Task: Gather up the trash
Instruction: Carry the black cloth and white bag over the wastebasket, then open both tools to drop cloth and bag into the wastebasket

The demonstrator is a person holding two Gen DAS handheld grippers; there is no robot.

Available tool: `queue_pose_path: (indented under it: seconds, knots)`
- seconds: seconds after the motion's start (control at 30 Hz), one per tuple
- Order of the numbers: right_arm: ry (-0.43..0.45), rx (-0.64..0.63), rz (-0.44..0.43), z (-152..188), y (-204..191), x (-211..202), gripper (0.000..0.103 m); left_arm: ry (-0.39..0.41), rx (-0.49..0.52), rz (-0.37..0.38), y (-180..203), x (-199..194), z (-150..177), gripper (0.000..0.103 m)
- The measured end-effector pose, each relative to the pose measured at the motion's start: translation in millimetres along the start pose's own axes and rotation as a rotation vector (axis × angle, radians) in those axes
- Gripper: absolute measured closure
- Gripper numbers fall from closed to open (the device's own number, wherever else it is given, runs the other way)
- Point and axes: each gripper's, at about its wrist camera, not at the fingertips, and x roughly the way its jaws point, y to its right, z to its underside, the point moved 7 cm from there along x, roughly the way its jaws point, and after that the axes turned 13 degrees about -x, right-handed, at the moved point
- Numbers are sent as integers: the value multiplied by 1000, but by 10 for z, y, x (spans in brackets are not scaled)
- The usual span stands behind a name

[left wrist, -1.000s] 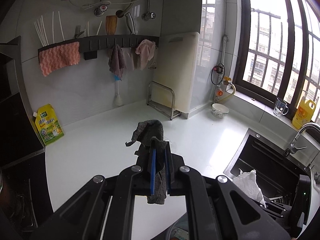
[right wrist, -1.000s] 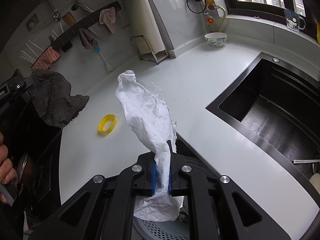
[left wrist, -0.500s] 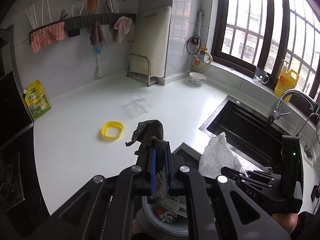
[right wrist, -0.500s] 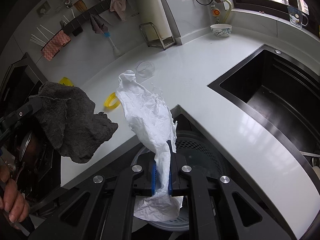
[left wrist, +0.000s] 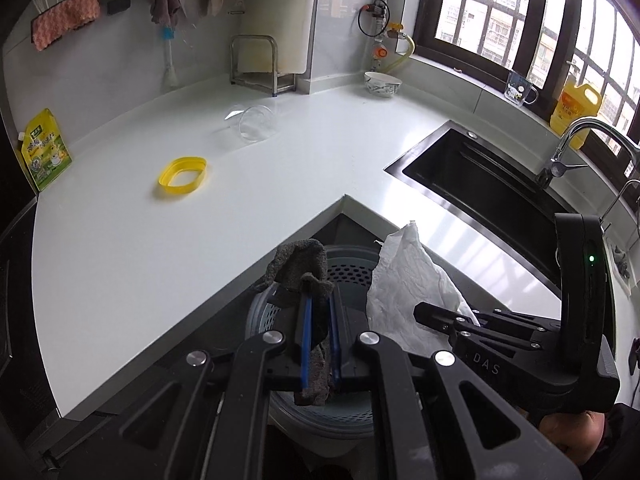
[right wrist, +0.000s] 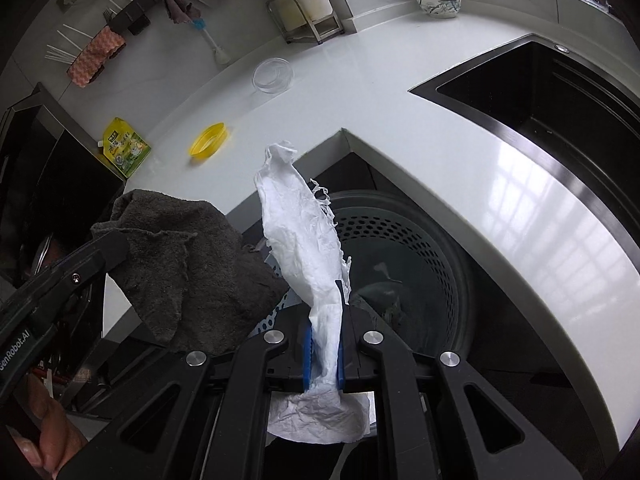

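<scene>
My left gripper (left wrist: 318,312) is shut on a dark grey rag (left wrist: 302,266) and holds it above a grey perforated trash bin (left wrist: 352,272) under the counter corner. The rag also shows in the right wrist view (right wrist: 188,268). My right gripper (right wrist: 324,320) is shut on a crumpled white paper towel (right wrist: 300,236), held over the same bin (right wrist: 420,248). The towel also shows in the left wrist view (left wrist: 404,276), to the right of the rag. A yellow plastic ring (left wrist: 182,172) and a clear plastic cup (left wrist: 256,124) lie on the white counter (left wrist: 120,248).
A black sink (left wrist: 480,188) with a tap (left wrist: 568,152) is set in the counter at the right. A green pouch (left wrist: 46,156) stands at the left, a bowl (left wrist: 382,83) and a rack (left wrist: 260,64) at the back, an oil bottle (left wrist: 576,112) on the sill.
Both grippers have pulled back from the counter and now hang over the bin, with the rag and the paper towel still held.
</scene>
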Motion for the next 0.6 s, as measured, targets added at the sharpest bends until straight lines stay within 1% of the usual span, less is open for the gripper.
queue_pose_path:
  seconds: [0.27,0.53,0.6]
  knots:
    - [-57,13,-7,100,76,282,94,-68,5,-9,-8,356,156,95]
    - [-78,29,-1,124,144,427,94,-104,3,-37,-70,529,192,95]
    - [-75,32,-4,124,146,425,91,-107,-6,-46,-109,533,186,92]
